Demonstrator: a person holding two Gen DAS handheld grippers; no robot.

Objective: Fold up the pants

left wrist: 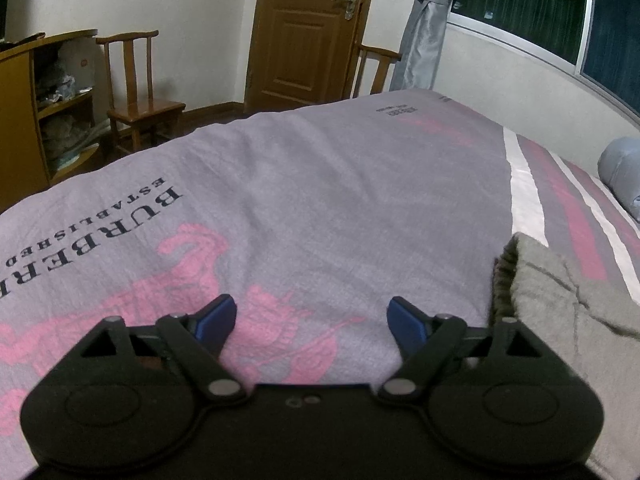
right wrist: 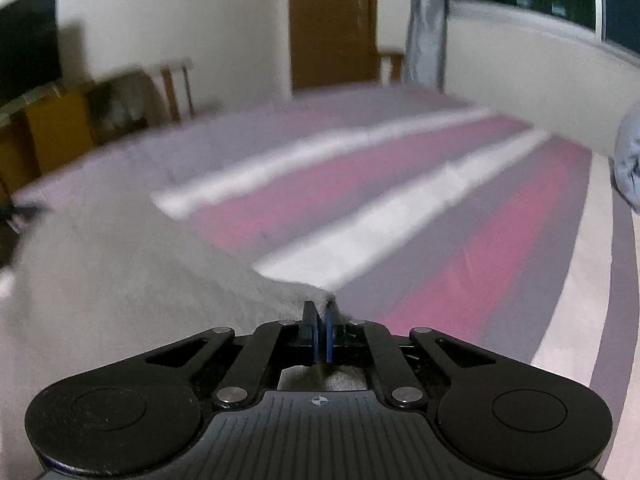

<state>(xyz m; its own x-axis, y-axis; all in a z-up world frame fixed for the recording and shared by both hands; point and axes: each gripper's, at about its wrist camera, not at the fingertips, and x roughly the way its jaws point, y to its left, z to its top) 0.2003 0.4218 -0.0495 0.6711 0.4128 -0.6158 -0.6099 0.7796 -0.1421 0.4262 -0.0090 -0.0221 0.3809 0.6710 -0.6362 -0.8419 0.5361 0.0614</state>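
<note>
The grey fleece pants lie on the bed at the right edge of the left wrist view, their dark inner lining showing at the open end. My left gripper is open and empty, hovering over the bedspread to the left of the pants. In the right wrist view, my right gripper is shut on a corner of the pants, with the cloth stretching away to the left. That view is blurred.
The bed has a grey cover with pink print and pink and white stripes. A grey pillow lies at the right. Wooden chairs, a shelf unit and a door stand beyond the bed.
</note>
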